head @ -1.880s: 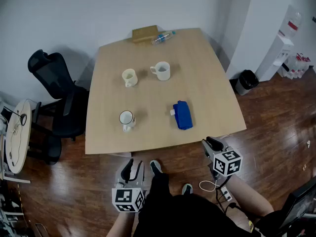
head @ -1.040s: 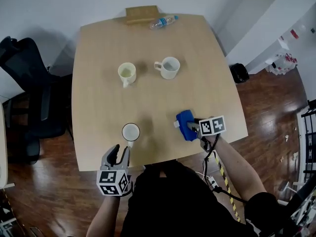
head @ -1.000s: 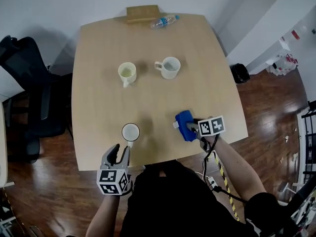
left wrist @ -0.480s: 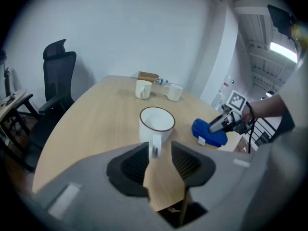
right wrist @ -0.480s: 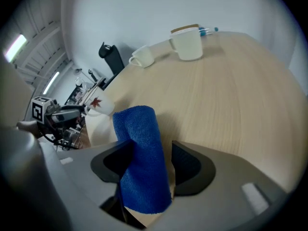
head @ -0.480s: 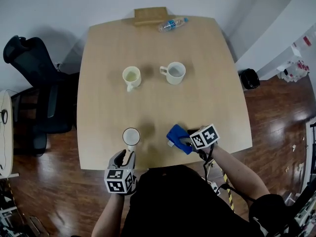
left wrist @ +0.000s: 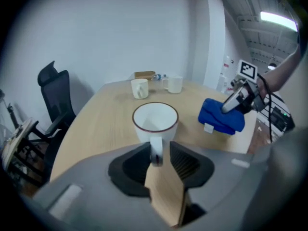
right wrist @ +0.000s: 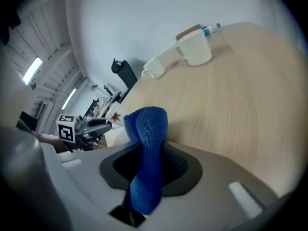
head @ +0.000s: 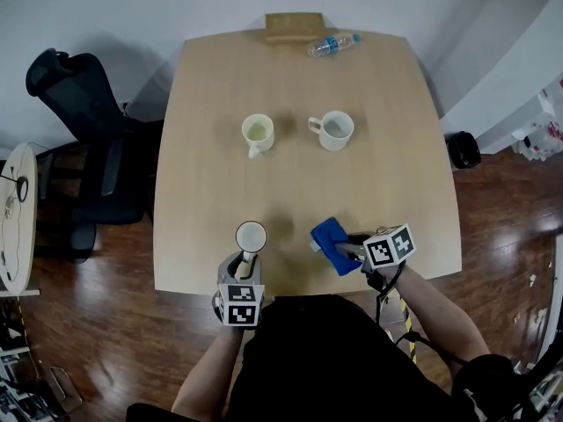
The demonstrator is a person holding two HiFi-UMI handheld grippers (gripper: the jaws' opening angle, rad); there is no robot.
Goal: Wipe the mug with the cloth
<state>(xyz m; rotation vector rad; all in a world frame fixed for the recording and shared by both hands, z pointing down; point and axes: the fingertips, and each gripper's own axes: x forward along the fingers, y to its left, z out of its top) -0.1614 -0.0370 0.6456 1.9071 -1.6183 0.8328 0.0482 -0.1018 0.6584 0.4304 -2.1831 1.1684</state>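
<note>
The mug (head: 251, 236) stands near the table's (head: 396, 183) 6 o'clock edge. The left gripper (head: 243, 263) holds its jaws spread around the handle (left wrist: 155, 150), seemingly not pressing it. At the mug's 3 o'clock, the right gripper (head: 350, 247) has just closed and pinches the cloth (head: 330, 238).

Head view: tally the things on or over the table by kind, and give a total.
mugs: 3 (near mug, cream mug, white mug)
blue cloth: 1
water bottle: 1
wooden block: 1
Total: 6
</note>
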